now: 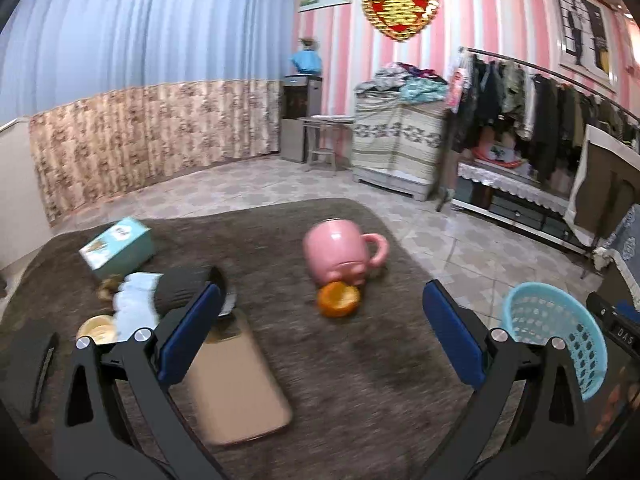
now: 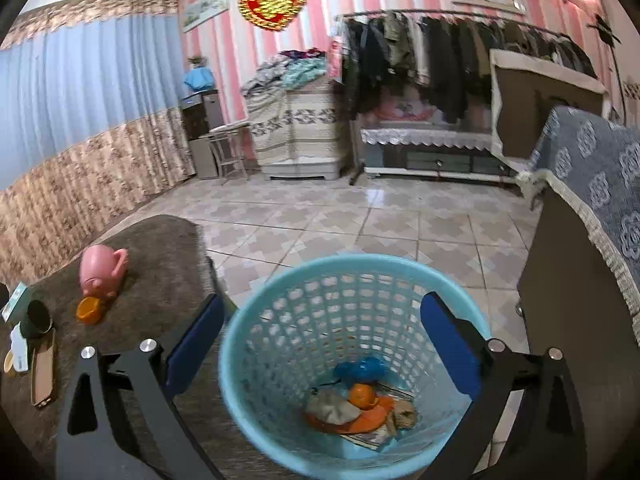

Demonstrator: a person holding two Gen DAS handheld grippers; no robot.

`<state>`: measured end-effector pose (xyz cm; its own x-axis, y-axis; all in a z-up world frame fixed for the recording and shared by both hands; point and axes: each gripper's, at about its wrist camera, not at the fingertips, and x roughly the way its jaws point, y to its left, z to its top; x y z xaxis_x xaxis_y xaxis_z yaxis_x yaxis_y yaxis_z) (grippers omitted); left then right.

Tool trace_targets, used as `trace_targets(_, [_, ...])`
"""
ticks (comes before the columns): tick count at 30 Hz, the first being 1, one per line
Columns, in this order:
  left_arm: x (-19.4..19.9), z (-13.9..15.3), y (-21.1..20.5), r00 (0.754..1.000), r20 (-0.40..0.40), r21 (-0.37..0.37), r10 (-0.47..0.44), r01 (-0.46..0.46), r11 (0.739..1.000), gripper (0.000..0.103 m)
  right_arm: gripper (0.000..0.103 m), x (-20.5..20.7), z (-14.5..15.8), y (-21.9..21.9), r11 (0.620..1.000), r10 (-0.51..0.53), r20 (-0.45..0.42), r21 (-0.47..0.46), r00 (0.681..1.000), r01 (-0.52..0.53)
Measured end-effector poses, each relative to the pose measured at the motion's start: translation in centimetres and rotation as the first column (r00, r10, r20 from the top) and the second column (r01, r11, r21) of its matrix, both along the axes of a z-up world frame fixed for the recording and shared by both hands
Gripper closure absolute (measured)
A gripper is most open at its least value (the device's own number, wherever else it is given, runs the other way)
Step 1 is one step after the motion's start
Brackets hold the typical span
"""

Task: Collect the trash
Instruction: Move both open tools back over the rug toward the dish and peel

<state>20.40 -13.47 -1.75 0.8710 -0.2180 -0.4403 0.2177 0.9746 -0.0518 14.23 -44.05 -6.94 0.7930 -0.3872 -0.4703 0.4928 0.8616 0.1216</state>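
Note:
An orange peel (image 1: pixel 338 299) lies on the brown table cover (image 1: pixel 360 380) just in front of a tipped pink mug (image 1: pixel 336 250). My left gripper (image 1: pixel 320 328) hangs open above the table, nothing between its blue pads, with the peel just beyond its fingertips. My right gripper (image 2: pixel 322 330) stands wide open over the light blue mesh basket (image 2: pixel 256 364), empty. Down in the basket lie orange peels (image 2: pixel 362 396), a blue wrapper (image 2: pixel 362 368) and crumpled scraps. The peel (image 2: pixel 90 310) and mug (image 2: pixel 100 272) also show at the left of the right wrist view.
On the table sit a phone (image 1: pixel 236 384), a teal carton (image 1: pixel 118 248), a dark cup (image 1: pixel 188 286), a white crumpled piece (image 1: pixel 134 304), a small round lid (image 1: pixel 98 328) and a black remote (image 1: pixel 42 372). The basket (image 1: pixel 556 340) stands off the table's right edge, by a cabinet (image 2: pixel 568 300).

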Motion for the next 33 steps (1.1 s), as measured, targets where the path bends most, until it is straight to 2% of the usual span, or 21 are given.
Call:
trace_targets(10, [-1.6, -0.4, 8.8, 0.991, -0.001, 0.011, 0.131, -0.131, 0.991, 0.005, 0.006, 2.6, -0.1, 6.2, 0.988, 0.142, -0.039, -0.059, 0.989, -0.144])
trace_targets(17, [-2.0, -1.6, 14.6, 0.975, -0.038, 0.008, 0.218, -0.217, 0.976, 0.005, 0.005, 4.1, -0.8, 10.8, 0.966, 0.254, -0.065, -0.040, 0.965, -0.256])
trace_targets(22, [-2.1, -3.0, 18.3, 0.962, -0.064, 0.016, 0.267, -0.266, 0.964, 0.005, 0.006, 4.8, -1.6, 14.2, 0.944, 0.316, -0.100, -0.069, 0.944, -0.323])
trace_targets(29, [-1.5, -5.2, 21.9, 0.942, -0.120, 0.007, 0.313, -0.315, 0.949, 0.005, 0.006, 5.5, -2.8, 16.8, 0.919, 0.360, -0.160, -0.109, 0.919, -0.379])
trace_targets(33, [0.0, -6.6, 22.4, 0.933, -0.169, 0.026, 0.318, -0.318, 0.948, 0.005, 0.006, 6.1, -3.0, 16.7, 0.918, 0.373, -0.160, -0.082, 0.914, -0.389])
